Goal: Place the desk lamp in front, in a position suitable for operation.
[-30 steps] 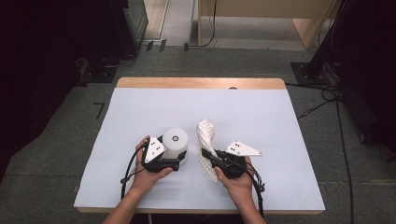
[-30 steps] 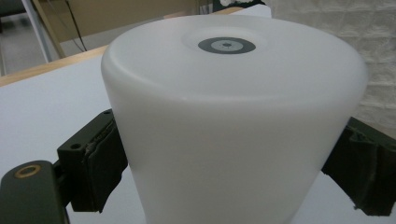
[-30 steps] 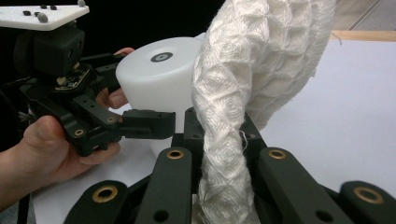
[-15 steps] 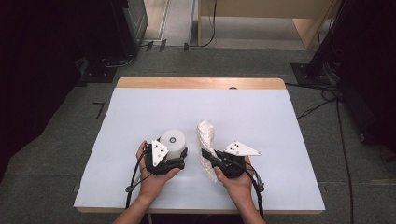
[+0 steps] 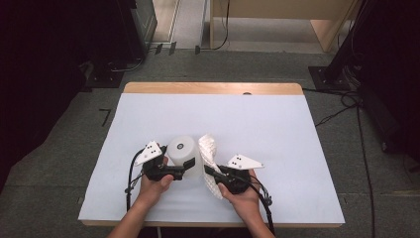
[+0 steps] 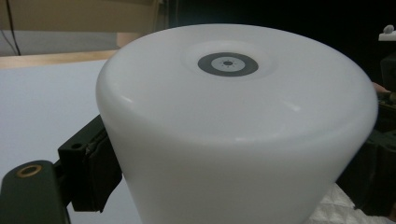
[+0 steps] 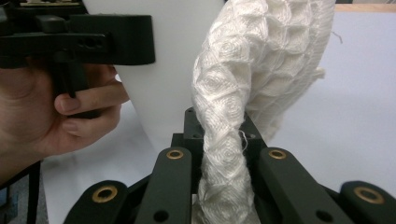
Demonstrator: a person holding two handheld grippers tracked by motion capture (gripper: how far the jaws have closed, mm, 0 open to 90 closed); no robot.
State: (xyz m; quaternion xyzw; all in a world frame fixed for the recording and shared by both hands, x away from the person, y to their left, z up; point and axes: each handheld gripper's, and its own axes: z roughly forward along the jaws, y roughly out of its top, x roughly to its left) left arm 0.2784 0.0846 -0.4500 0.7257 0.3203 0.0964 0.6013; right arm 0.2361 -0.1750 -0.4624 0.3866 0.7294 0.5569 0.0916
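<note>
Our left gripper, jaws clamped round the white cup, has lifted it slightly (bottom up); our right gripper pinches the cloth, ready for wiping

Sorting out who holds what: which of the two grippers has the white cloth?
The right gripper: its fingers pinch the waffle-textured white cloth. The left gripper clamps the smooth white cup instead.

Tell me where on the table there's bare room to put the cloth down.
The table sheet lies bare across its far half up to the wooden edge, and along its right side. It is crowded near the front, where the left gripper clamps the white cup beside the cloth in the right gripper.
</note>
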